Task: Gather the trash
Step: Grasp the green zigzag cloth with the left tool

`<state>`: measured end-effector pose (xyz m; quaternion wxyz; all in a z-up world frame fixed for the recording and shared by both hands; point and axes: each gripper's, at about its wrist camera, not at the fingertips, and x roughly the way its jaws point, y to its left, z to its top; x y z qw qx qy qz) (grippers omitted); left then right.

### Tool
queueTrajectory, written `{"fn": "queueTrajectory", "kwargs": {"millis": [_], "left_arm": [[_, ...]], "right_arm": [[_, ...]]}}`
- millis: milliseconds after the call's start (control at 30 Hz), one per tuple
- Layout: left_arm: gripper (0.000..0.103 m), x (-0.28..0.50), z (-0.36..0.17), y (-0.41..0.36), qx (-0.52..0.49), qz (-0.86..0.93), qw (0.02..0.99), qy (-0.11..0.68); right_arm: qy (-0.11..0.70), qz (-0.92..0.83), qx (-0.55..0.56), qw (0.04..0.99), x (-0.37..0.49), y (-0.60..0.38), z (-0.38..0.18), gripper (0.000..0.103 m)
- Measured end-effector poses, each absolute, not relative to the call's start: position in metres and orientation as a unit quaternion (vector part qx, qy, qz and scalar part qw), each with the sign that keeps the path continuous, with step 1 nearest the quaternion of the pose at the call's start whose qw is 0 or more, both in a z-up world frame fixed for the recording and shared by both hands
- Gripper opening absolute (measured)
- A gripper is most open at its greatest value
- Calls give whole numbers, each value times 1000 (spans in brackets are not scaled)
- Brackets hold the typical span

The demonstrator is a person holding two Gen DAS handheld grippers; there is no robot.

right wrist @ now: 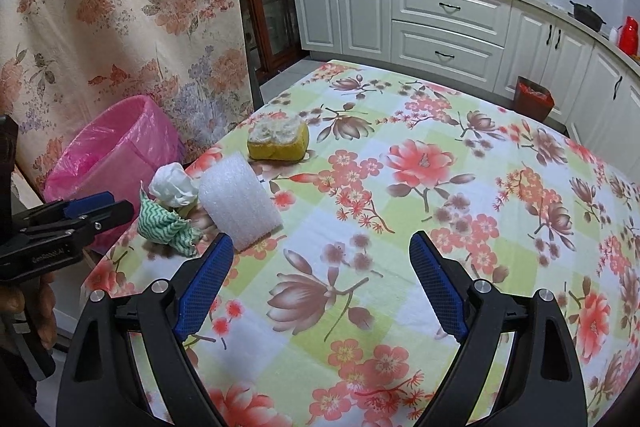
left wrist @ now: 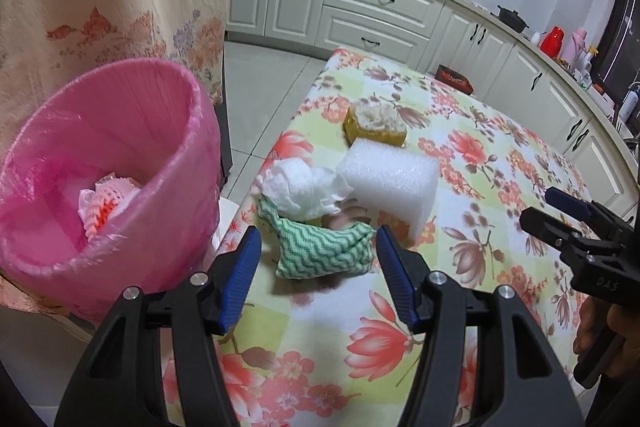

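A crumpled green-and-white zigzag cloth point(left wrist: 326, 249) lies near the table point(left wrist: 460, 267) edge, a wadded white tissue point(left wrist: 302, 193) touching it behind, a white foam block point(left wrist: 394, 183) just beside, and a worn yellow sponge point(left wrist: 374, 127) farther back. The left gripper point(left wrist: 318, 251) has its blue pads point(left wrist: 244, 263) spread wide either side of the cloth, not touching it and holding nothing. The right gripper point(right wrist: 318, 267) hangs over bare tablecloth, fingers wide apart and empty. Beside the table stands a pink-lined bin point(left wrist: 120, 115) with pink-and-white foam netting point(left wrist: 106, 201) at the bottom.
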<state>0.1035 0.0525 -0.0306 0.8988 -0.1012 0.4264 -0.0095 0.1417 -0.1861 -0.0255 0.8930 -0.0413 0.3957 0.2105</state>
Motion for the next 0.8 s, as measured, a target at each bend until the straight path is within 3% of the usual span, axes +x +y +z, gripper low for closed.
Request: {"fn": "queueTrajectory", "kwargs": {"millis": [667,800], "left_arm": [[58,128,-63,43,-110,-22,878,465],[51,133,-69,43,-102,-18,874,474]], "right_arm": [[403,219,-48,887,156,-181,-34,85],[403,227,-53,885,158,-174,-34,85]]}}
